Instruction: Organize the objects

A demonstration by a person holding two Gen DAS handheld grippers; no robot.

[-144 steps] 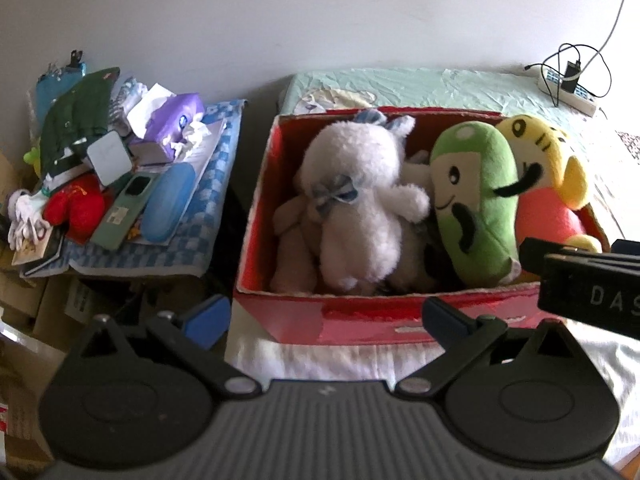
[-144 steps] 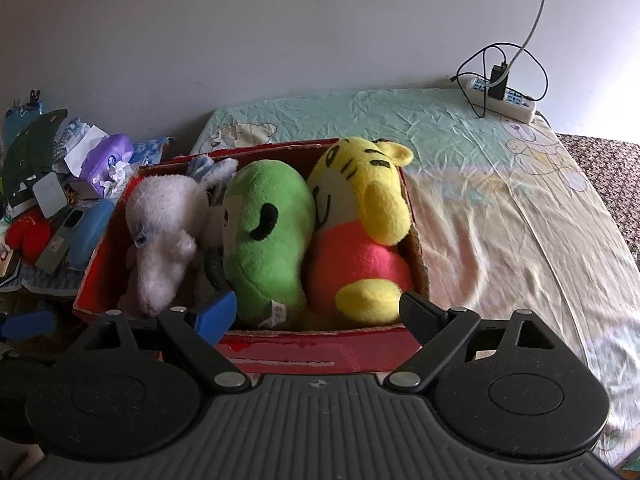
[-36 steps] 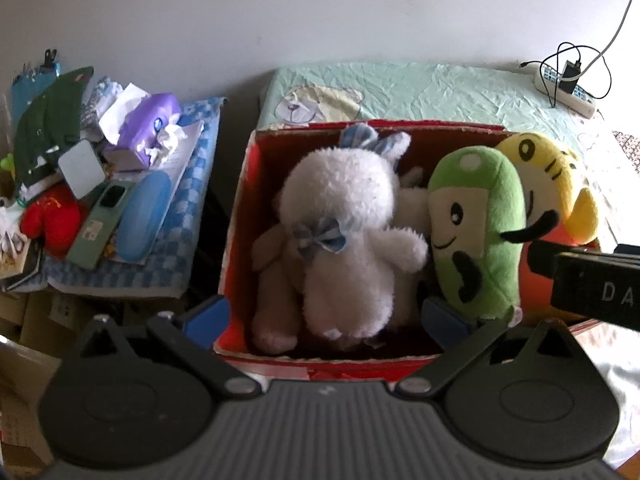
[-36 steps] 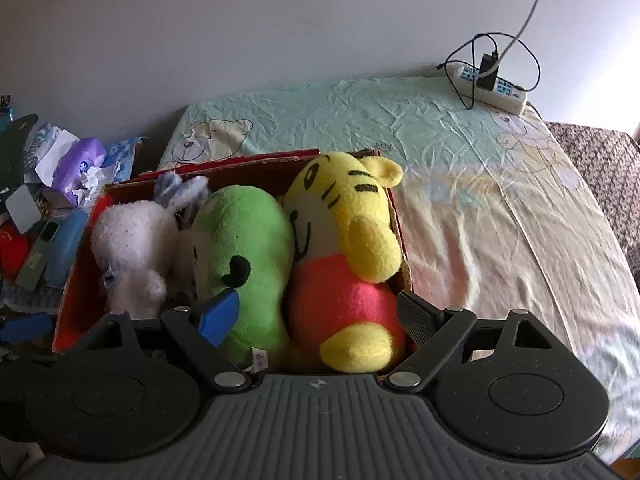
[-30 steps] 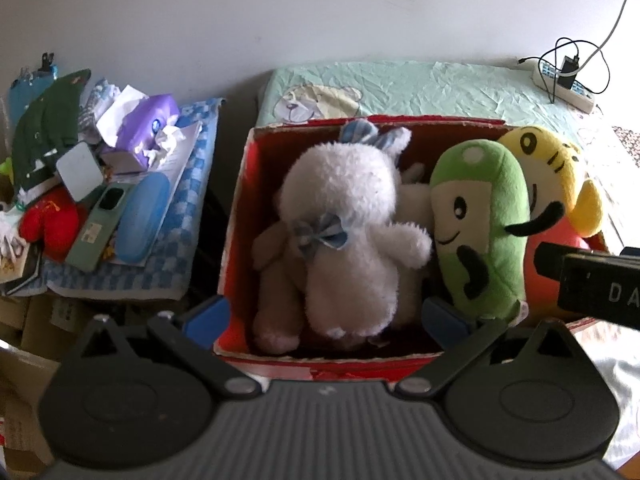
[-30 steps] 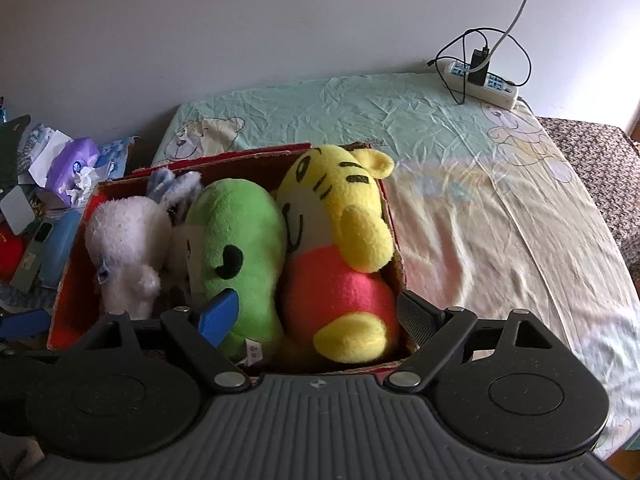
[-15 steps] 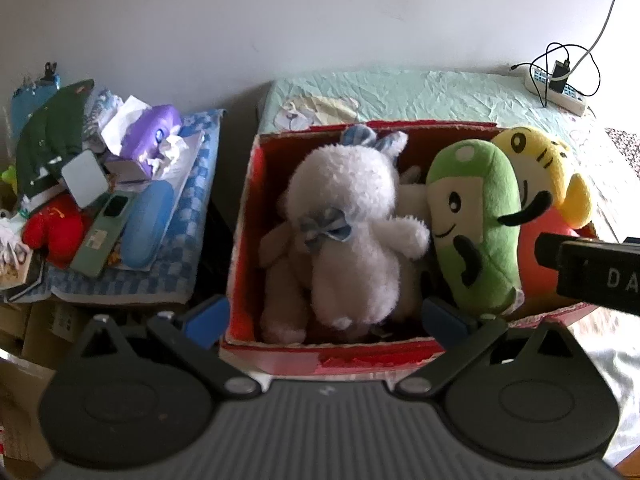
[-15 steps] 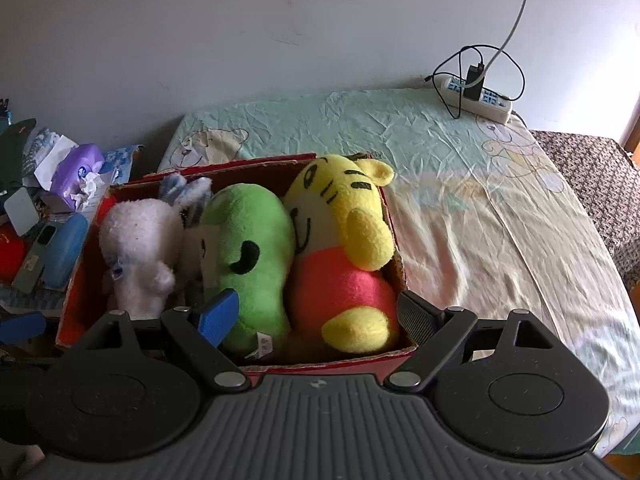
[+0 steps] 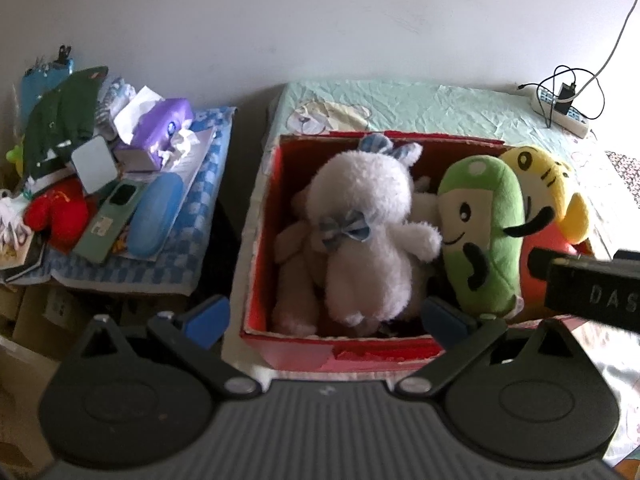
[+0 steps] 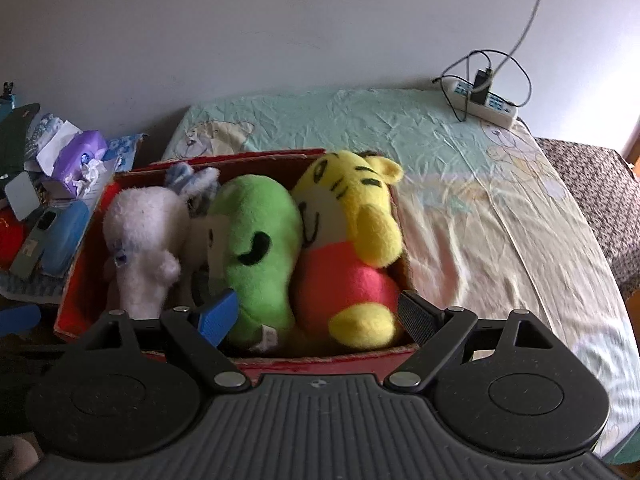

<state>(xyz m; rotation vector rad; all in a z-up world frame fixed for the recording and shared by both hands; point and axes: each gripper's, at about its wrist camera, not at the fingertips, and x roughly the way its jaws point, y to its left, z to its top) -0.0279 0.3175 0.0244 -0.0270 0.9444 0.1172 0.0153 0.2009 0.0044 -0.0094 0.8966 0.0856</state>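
A red cardboard box [image 9: 332,350] [image 10: 320,364] stands on the bed and holds three plush toys side by side: a white rabbit [image 9: 368,232] [image 10: 140,232], a green pea-shaped toy [image 9: 484,232] [image 10: 260,248] and a yellow tiger in a pink shirt [image 9: 548,184] [image 10: 352,224]. My left gripper [image 9: 324,318] is open and empty, just in front of the box's near wall. My right gripper [image 10: 316,316] is open and empty above the box's near edge, by the green toy and tiger. Its body shows at the right of the left wrist view [image 9: 592,292].
A side stand to the left is piled with clutter: a purple tissue pack [image 9: 160,128], a blue case [image 9: 156,212], a red plush [image 9: 60,212], green cloth [image 9: 64,120]. A power strip with cables [image 10: 480,100] lies at the bed's far right. The bedsheet [image 10: 500,220] stretches right of the box.
Both grippers drifted slightly; the box and toys sit a little closer and lower in view. The toys and box have not moved, and both grippers stay open.
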